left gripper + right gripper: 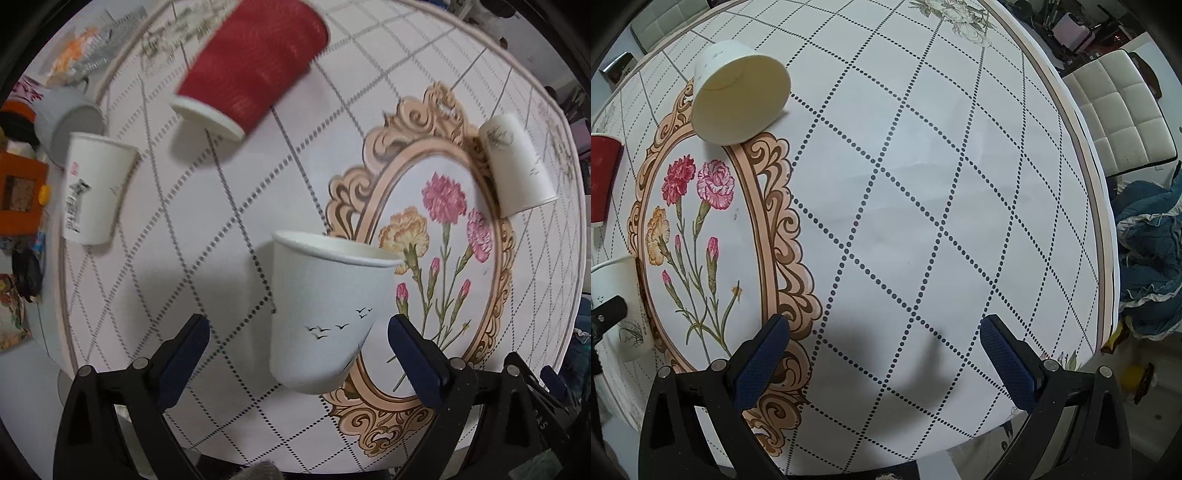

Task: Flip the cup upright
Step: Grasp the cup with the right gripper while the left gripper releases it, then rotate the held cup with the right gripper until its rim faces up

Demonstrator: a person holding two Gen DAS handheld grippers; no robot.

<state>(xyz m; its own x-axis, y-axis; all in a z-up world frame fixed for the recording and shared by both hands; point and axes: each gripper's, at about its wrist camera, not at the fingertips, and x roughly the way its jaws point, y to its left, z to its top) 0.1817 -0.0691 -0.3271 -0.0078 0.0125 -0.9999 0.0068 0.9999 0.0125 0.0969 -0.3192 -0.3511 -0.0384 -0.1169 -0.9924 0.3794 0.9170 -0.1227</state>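
The left gripper (298, 354) spreads its fingers wide around a white bird-print cup (325, 314) standing mouth-up on the patterned tablecloth (229, 258), pads clear of its walls. Beyond stand a red cup (255, 66), a printed white cup (94, 188) and a grey cup (68, 123) on its side. The right gripper (884, 354) gapes over bare cloth; a cream cup (738, 99) lies tipped far off, its interior empty.

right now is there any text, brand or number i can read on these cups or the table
None can be read.
White cup at the left: a small red mark and dark vertical print, too blurred to read.
Bird cup: only bird silhouettes, no words.
Tipped cup: faint marks, too small to tell.
Red cup: no print visible.
Tablecloth: flowers and grid only.
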